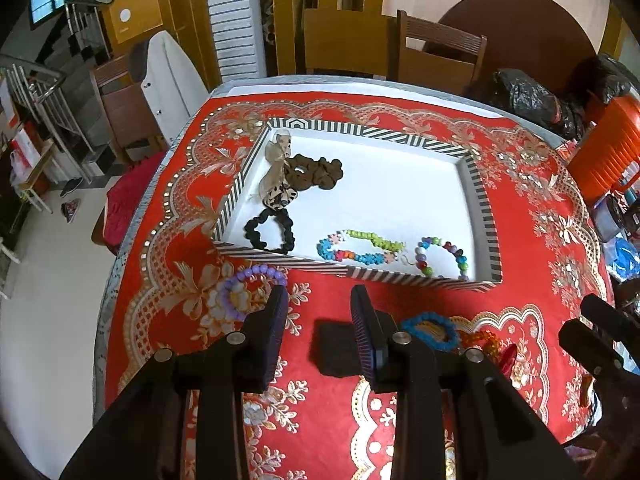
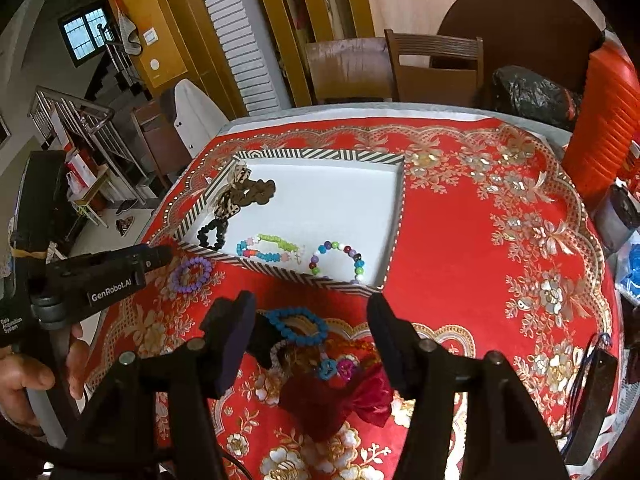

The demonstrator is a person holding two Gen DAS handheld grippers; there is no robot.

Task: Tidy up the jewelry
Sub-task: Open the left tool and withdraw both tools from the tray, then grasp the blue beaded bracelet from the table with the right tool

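A striped-rim white tray [image 1: 476, 184] [image 2: 394, 236] holds scrunchies [image 1: 316, 170], a black scrunchie [image 1: 269, 232], a colourful bead necklace [image 1: 360, 245] [image 2: 272, 248] and a multicolour bead bracelet [image 1: 444, 258] [image 2: 340, 260]. On the red cloth in front lie a purple bead bracelet [image 1: 250, 286] [image 2: 195, 274], a blue bead bracelet [image 1: 430, 330] [image 2: 298, 325], orange beads [image 1: 486, 340] and a dark red bow [image 2: 340, 400]. My left gripper [image 1: 320, 312] is open and empty above the cloth, right of the purple bracelet. My right gripper [image 2: 312, 320] is open, hovering over the blue bracelet.
An orange ribbed container [image 1: 610, 152] [image 2: 608, 120] and clutter stand at the table's right edge. Black bags [image 1: 528, 96] and wooden chairs [image 1: 436, 56] are behind the table. The table's left edge drops to the floor [image 1: 52, 280].
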